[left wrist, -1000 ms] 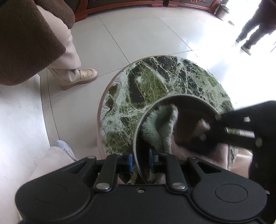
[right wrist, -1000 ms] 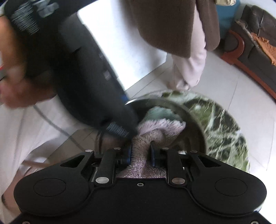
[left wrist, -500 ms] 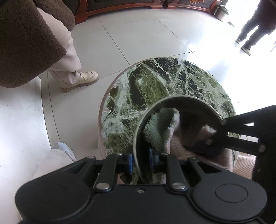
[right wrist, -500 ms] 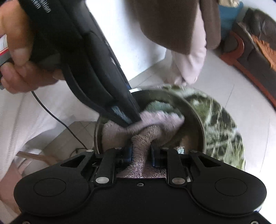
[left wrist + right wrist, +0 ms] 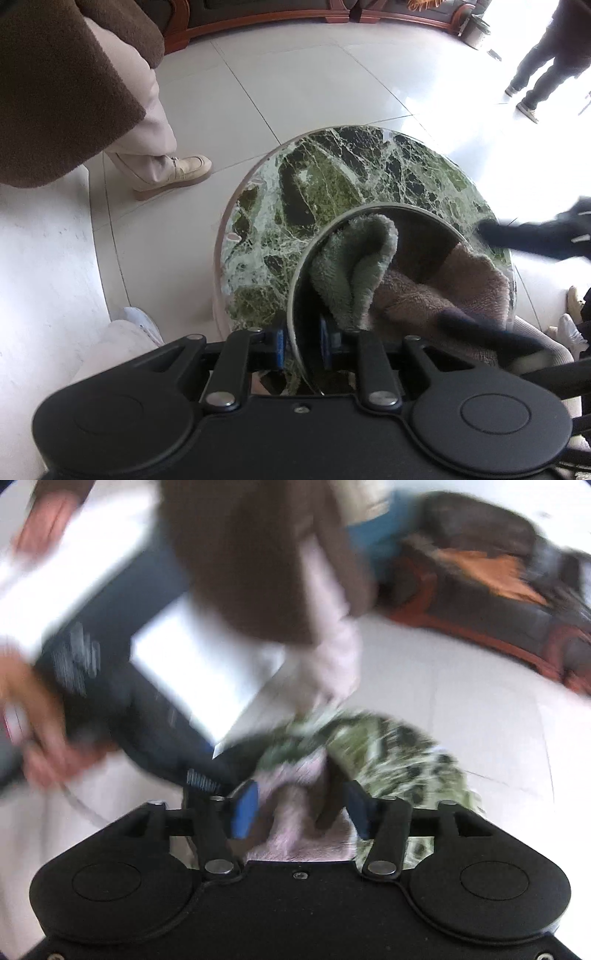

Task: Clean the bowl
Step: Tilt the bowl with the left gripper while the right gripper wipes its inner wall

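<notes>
while pinching the near rim of the round steel bowl (image 5: 373,218), left gripper (image 5: 303,345) with jaws nearly shut on it. right gripper (image 5: 299,808) blurred, jaws opening, pink-brown and green terry cloth (image 5: 424,295) loose between them, not pressed. bowl on round green marble counter (image 5: 325,173), cloth heaped inside. beyond, pale tiled floor (image 5: 295,74), beige shoe (image 5: 173,177).

green marble table (image 5: 332,184) | tiled floor (image 5: 295,74) | beige shoe (image 5: 177,173) | sofa (image 5: 498,590)
</notes>
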